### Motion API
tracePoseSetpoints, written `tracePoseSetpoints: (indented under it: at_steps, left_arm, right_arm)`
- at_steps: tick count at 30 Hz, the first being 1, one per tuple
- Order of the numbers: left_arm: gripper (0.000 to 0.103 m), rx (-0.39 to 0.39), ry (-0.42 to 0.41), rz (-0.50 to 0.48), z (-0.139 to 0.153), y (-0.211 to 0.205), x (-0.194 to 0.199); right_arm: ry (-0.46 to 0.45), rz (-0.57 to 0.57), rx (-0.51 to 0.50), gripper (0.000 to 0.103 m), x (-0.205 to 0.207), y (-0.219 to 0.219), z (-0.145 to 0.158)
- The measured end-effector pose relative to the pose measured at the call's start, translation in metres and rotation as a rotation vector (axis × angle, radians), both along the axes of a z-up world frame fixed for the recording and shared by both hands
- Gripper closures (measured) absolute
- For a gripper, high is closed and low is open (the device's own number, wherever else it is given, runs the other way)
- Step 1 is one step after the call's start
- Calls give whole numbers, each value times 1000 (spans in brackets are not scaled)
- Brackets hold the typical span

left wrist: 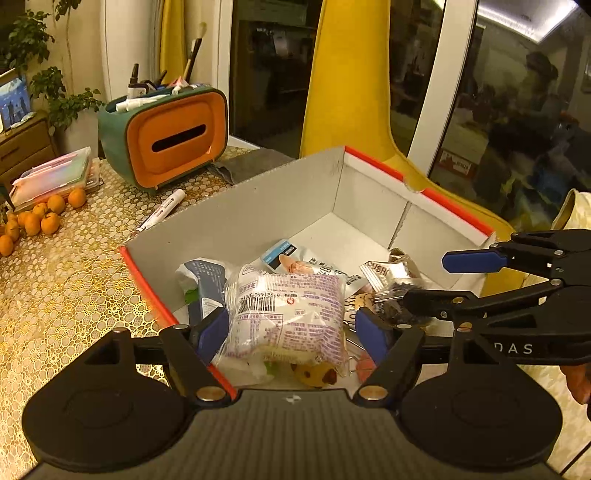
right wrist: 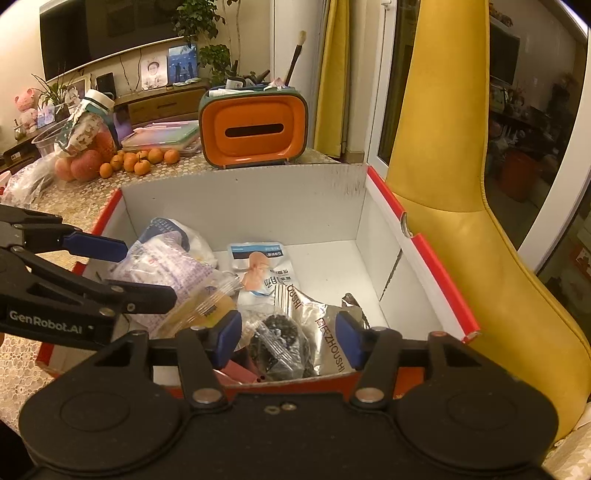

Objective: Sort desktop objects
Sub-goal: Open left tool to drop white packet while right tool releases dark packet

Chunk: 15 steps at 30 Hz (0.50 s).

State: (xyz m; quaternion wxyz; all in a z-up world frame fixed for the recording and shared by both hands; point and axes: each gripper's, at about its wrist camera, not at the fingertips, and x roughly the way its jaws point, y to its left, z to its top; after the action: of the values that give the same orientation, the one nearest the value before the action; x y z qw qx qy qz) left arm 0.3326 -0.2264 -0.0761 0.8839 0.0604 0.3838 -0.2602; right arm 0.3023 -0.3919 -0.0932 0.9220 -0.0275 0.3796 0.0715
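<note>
- We are holding the left tool [left wrist: 295, 330] apart around a bread packet [left wrist: 286, 317], pads not pressing.
- We are holding the right tool [right wrist: 288, 332] apart over a dark snack bag [right wrist: 279, 345] at the box's [right wrist: 240, 199] 6 o'clock.

Yellow chair [right wrist: 461, 229] noted beyond the table's right edge, potted plant [left wrist: 55, 92] at far left, television [right wrist: 110, 29] mounted on wall, pink plush toy [right wrist: 26, 107] on sideboard.
</note>
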Motion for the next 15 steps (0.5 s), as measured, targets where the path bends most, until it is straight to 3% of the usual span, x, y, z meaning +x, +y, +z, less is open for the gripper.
tracePoseSetpoints:
  at_steps: [8, 11, 15]
  left_arm:
    - [28, -55, -14, 21, 17, 12, -20]
    - [28, -60, -20, 31, 22, 16, -28]
    - [28, -56, -33, 42, 26, 20, -38]
  right_arm:
    - [-33, 21, 37, 45, -16, -2, 15]
    - [-53, 31, 62, 39, -23, -2, 21]
    - [-75, 49, 76, 39, -31, 3, 28]
